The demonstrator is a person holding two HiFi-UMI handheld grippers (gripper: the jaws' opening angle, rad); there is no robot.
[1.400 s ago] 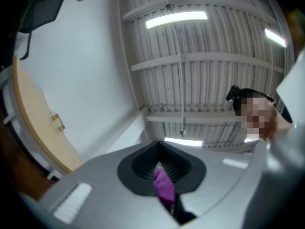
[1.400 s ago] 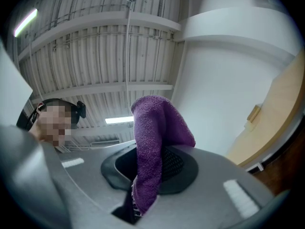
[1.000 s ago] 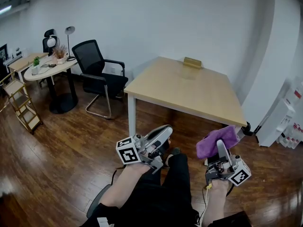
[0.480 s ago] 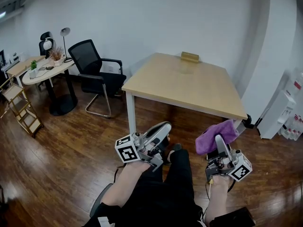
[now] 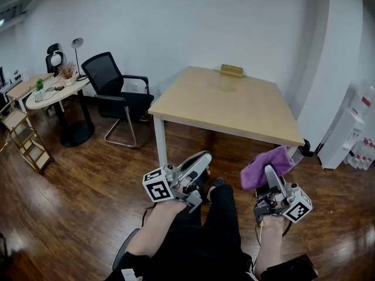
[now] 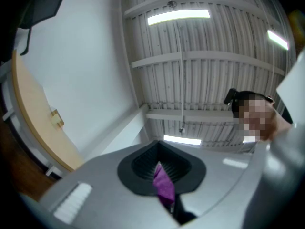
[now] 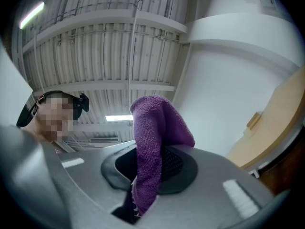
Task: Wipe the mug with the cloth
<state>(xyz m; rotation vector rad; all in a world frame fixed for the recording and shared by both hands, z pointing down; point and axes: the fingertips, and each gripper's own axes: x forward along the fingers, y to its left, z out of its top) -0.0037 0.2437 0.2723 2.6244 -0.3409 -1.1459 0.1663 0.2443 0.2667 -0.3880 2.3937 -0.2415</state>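
No mug shows in any view. My right gripper (image 5: 272,175) points up over the person's lap, shut on a purple cloth (image 5: 266,167) that bunches over its tips. In the right gripper view the cloth (image 7: 155,128) rises from between the closed jaws of that gripper (image 7: 143,178) and folds over. My left gripper (image 5: 201,160) is held beside it at the left, also tilted up, with its jaws shut. In the left gripper view a sliver of purple (image 6: 164,187) shows at the seam of the left gripper (image 6: 162,168); I cannot tell whether it is pinched.
A light wooden table (image 5: 234,107) stands ahead with a small wooden block (image 5: 231,70) at its far edge. A black office chair (image 5: 117,95) and a round white table (image 5: 55,89) are at the left. White appliances (image 5: 351,139) stand at the right. The floor is dark wood.
The head view has drifted slightly, so the table sits a little lower and more to the left. Both grippers keep their places, and the cloth stays in the right one.
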